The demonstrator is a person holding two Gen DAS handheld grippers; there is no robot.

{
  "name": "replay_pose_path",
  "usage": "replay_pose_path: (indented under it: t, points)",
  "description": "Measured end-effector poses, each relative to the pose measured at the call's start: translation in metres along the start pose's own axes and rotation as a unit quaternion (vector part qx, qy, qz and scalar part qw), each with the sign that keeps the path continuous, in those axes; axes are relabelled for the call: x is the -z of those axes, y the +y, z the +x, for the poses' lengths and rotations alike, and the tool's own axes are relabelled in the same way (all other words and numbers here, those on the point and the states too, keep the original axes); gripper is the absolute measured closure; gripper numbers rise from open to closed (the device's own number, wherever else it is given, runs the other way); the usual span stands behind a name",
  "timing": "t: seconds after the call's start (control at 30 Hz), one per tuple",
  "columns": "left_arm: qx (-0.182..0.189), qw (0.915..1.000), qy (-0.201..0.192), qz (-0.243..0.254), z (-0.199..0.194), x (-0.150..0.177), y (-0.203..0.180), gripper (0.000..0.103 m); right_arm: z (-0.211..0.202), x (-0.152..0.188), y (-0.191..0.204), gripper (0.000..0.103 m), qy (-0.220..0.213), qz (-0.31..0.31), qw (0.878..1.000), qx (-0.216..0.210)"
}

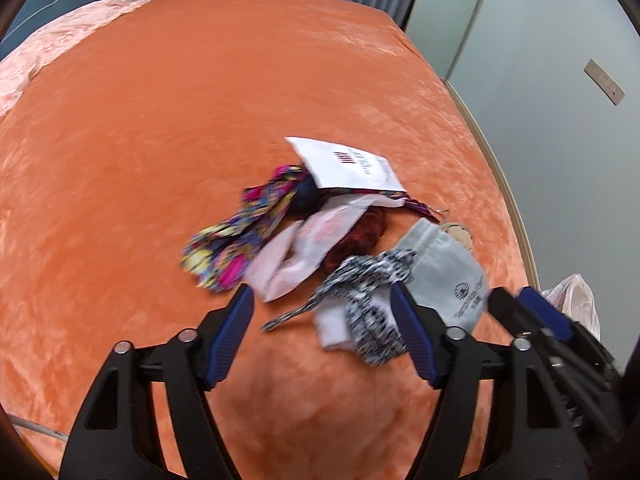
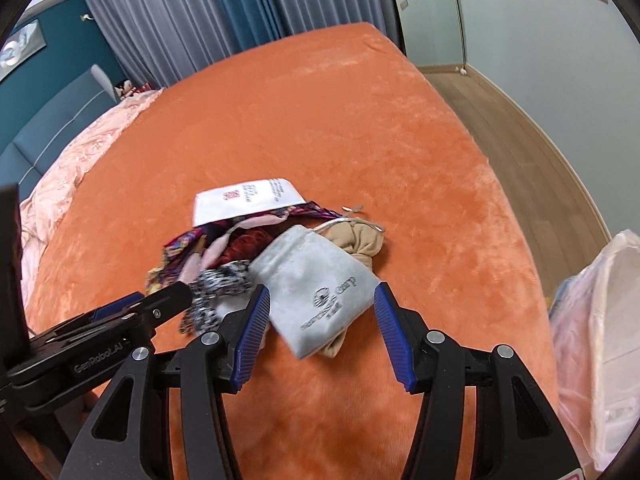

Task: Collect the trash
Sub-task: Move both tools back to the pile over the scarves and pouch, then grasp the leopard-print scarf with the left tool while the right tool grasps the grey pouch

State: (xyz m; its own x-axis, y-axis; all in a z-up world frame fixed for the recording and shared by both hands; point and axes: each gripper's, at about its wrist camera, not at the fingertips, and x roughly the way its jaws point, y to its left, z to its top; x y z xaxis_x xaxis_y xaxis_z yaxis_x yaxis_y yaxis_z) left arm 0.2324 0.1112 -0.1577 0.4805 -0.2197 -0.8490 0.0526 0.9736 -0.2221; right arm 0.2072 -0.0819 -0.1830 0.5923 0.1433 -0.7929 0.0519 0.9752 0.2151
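Note:
A small heap of trash lies on the orange bed cover (image 1: 160,140): a white printed packet (image 1: 348,164), a colourful patterned cloth (image 1: 236,240), white tissue pieces (image 1: 296,256), a black-and-white patterned strip (image 1: 360,280) and a grey drawstring pouch (image 2: 316,280) over a beige cloth (image 2: 360,240). My left gripper (image 1: 322,316) is open, its fingers either side of the black-and-white strip. My right gripper (image 2: 320,304) is open, its fingers straddling the near end of the grey pouch, which also shows in the left wrist view (image 1: 444,276).
A translucent plastic bag (image 2: 600,340) stands at the bed's right edge. A pale pink quilt (image 2: 80,168) lies at the far left. Curtains (image 2: 200,12) hang behind the bed. Wood floor (image 2: 500,120) and a pale wall run along the right.

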Motion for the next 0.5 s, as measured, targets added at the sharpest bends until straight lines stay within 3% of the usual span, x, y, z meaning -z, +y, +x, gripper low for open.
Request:
replay_pose_path:
  t: [0.13, 0.2, 0.27, 0.37, 0.5]
  points:
    - [0.005, 0.9998, 0.012, 0.012, 0.020, -0.005, -0.011, 0.054, 0.021, -0.001, -0.008, 0.055, 0.014, 0.010, 1.000, 0.003]
    - [0.009, 0.9997, 0.019, 0.013, 0.028, -0.006, -0.013, 0.063, 0.029, -0.001, -0.010, 0.063, 0.021, 0.014, 1.000, -0.001]
    - [0.005, 0.9997, 0.022, 0.013, 0.032, -0.006, -0.013, 0.077, 0.036, 0.001, -0.011, 0.083, 0.031, 0.014, 0.999, -0.006]
    - [0.007, 0.9997, 0.020, 0.009, 0.030, -0.005, -0.010, 0.088, 0.037, 0.003, -0.008, 0.094, 0.031, 0.008, 0.999, -0.015]
    - [0.007, 0.9999, 0.010, 0.008, 0.020, -0.006, -0.006, 0.090, 0.025, 0.002, -0.002, 0.097, 0.020, -0.001, 0.999, -0.025]
